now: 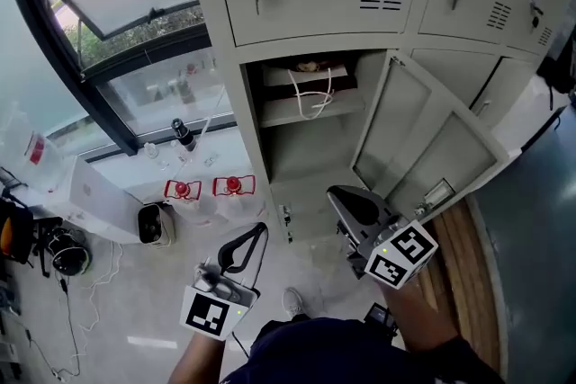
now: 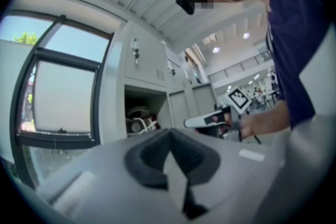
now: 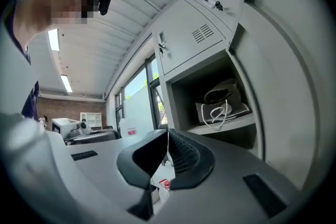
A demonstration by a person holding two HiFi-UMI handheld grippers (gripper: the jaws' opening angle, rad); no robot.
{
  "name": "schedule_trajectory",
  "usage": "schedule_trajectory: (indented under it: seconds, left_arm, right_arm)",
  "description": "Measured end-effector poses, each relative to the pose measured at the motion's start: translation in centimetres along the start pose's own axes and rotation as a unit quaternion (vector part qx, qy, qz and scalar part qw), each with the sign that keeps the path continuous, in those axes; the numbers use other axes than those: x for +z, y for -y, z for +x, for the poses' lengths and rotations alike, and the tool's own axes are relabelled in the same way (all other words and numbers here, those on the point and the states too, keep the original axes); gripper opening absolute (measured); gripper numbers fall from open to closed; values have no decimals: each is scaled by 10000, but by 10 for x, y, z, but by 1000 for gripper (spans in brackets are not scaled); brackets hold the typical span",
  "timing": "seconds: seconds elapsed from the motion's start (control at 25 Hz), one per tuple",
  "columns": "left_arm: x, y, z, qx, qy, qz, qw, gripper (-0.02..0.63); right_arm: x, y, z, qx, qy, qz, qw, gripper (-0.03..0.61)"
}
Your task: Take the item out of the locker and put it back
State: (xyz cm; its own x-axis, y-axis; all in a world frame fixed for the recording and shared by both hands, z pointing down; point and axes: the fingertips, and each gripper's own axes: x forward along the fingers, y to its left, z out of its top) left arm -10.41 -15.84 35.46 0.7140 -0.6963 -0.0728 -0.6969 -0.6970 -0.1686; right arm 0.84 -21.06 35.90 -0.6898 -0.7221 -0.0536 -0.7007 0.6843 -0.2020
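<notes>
Locker (image 1: pixel 310 150) stands open, its door (image 1: pixel 423 148) swung to the right. The item, prob. a paper bag (image 1: pixel 310 87) with white cord handles, lies on the upper shelf, untouched. Left gripper (image 1: pixel 260 230) and right gripper (image 1: pixel 337 193) are both closed on nothing, apart from the opening. Step in hand: the approach. Next, one gripper must open and close on the handles.

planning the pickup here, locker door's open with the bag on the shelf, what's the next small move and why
Probably open the right gripper and ease it toward the bag: its jaws are together and empty, it is short of the locker, and the bag's white handles face the opening.
</notes>
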Motion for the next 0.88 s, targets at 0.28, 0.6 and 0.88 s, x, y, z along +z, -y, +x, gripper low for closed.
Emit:
schedule_trajectory:
  seconds: [0.28,0.6,0.88]
  left_arm:
    - [-17,-39,2,-253,-34,-88,9996,3]
    - [-28,-58,3,-393,-34,-200,9990,3]
    - [-30,-66,-4,-298,-68,-157,9994,4]
  right_arm:
    - [36,42,63,-454,586,612,9954,8]
    - [64,71,105,-708,975,1083,9868,9]
    - [96,98,133,-596,1413,1692,9736,9]
